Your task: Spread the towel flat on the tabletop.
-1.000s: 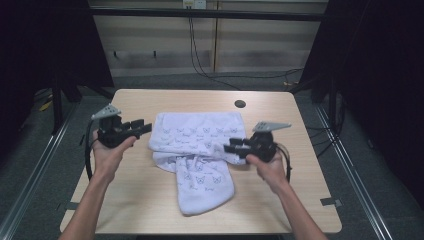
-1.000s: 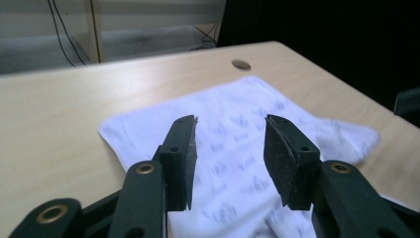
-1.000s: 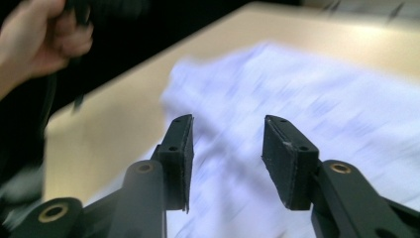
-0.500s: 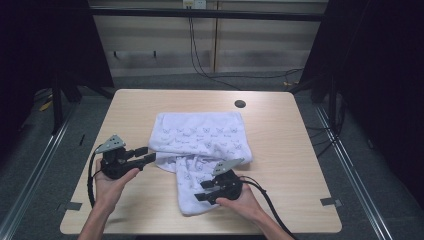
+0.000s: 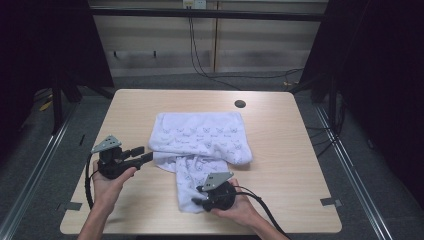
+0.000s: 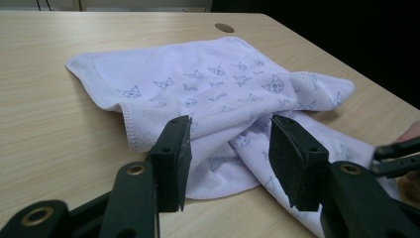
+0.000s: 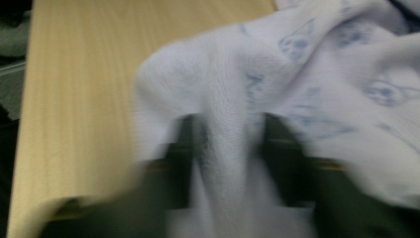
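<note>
Surface: pale wood tabletop (image 5: 300, 150) with a dark round hole (image 5: 240, 104) at its 12 o'clock edge.
Cloth: white towel (image 5: 200, 137) with small cat-face prints lies crumpled at the middle, one flap trailing toward 6 o'clock.
Right tongs (image 5: 200, 198): at the flap's 6 o'clock end; jaws have just been closing and now pinch a raised fold of towel (image 7: 228, 148).
Left tongs (image 5: 142, 155): at 9 o'clock of the towel, jaws apart and just been opening, the towel's hem (image 6: 148, 144) just beyond their tips, nothing held.
</note>
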The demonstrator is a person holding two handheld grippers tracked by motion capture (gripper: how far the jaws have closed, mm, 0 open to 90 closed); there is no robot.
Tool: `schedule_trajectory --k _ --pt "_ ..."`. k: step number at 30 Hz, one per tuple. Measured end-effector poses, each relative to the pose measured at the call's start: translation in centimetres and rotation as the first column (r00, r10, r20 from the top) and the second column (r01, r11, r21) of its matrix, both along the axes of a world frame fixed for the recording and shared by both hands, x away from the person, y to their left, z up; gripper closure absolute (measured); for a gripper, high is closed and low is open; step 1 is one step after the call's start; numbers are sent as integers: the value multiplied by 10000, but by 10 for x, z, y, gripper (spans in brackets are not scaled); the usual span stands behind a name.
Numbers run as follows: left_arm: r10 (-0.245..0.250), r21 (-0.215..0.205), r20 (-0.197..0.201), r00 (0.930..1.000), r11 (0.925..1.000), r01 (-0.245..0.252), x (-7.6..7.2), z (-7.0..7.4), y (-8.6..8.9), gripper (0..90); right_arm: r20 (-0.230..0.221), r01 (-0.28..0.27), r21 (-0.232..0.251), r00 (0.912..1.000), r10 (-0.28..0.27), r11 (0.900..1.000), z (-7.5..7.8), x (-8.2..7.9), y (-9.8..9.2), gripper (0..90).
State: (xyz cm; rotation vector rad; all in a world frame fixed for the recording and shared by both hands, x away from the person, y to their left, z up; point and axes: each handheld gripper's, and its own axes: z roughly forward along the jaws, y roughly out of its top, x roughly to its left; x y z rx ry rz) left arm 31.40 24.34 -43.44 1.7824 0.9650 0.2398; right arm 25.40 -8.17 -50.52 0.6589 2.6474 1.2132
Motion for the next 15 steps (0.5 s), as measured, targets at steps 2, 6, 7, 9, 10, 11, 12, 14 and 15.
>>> schedule_trajectory --k 2,6,7,9,10,11,12,14,15 --pt "-111 120 39 9999 9999 110 0 2 -1 517 -646 130 509 9979 -97 9986 6 9 -6 842" --pt "-148 64 103 9998 9999 148 1 3 -2 518 -384 388 2510 9988 -302 9672 67 17 -26 842" --pt "-148 64 103 9998 9999 148 1 3 -2 518 -384 388 2510 9988 -302 9672 67 17 -26 842" --pt "-245 52 117 9996 9997 245 1 4 -6 519 -2 312 3222 9995 -329 9462 109 25 -39 841" --pt "-309 77 122 9994 9995 308 1 4 -9 519 76 318 3440 9993 -367 9384 120 29 -43 841" --pt "-413 115 126 9991 9991 411 0 5 -12 518 153 303 3728 9991 -388 9274 134 34 -48 840" --pt "-481 157 165 9987 9987 478 0 5 -14 512 280 483 4054 9975 -652 9128 154 45 -57 838" --pt "-678 206 182 9975 9975 674 -2 6 -19 506 247 620 4080 9966 -789 9109 159 52 -62 836" --pt "-873 247 188 9960 9959 868 -4 7 -25 502 38 1073 3980 9929 -1186 9111 155 65 -69 832"
